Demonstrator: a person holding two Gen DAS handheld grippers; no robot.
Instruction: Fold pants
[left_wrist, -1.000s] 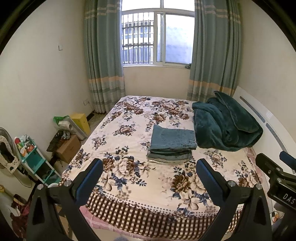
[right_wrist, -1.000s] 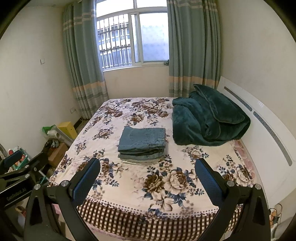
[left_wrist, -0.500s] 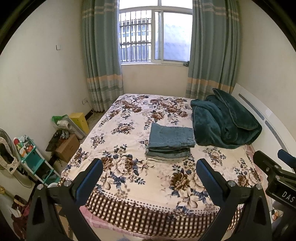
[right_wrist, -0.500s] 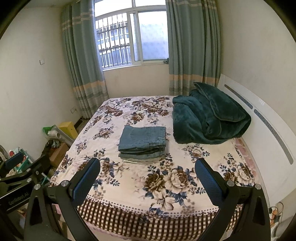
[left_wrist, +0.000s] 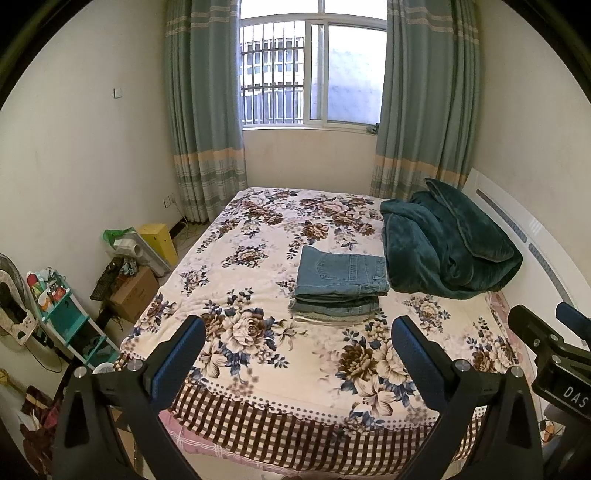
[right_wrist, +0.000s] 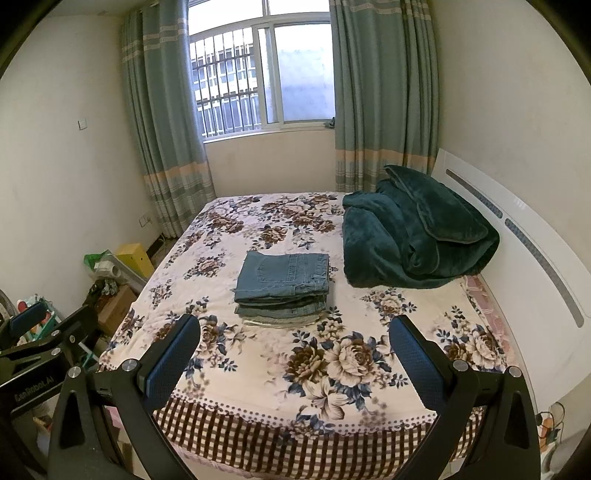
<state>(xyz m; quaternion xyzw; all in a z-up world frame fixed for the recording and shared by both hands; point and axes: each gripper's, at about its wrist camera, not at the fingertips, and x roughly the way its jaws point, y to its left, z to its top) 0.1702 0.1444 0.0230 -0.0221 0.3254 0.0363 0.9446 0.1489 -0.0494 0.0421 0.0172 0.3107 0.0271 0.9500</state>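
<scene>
Left to right:

1. Shelf unit (left_wrist: 70, 321), teal, at the far left wall; small clutter on its tiers, contents too small to tell.
2. Cardboard box (left_wrist: 135, 293), brown, on the floor beside the bed; a yellow box (left_wrist: 158, 242) stands behind it, nearer the curtain.
3. Left gripper (left_wrist: 297, 345), held above the foot of the bed. Jaws wide apart, blue pads facing each other, nothing between them.
4. Bed (left_wrist: 258, 410), floral cover with a checked border along the near edge.
5. Pants (left_wrist: 341, 273), blue denim, folded into a flat rectangle on top of a small stack of other folded garments. The stack lies mid-bed, well beyond both grippers' fingertips. In the left wrist view it sits toward the right finger; in the right wrist view the pants (right_wrist: 286, 275) sit toward the left finger. Not touched by either gripper.
6. Blanket (left_wrist: 443, 251), dark green, bunched just beside the stack on its right, against the white headboard (right_wrist: 517, 251).
7. Right gripper (right_wrist: 295, 345), level with the left one. Jaws wide apart, holding nothing.
8. Window (right_wrist: 258, 74), barred, curtains either side.
</scene>
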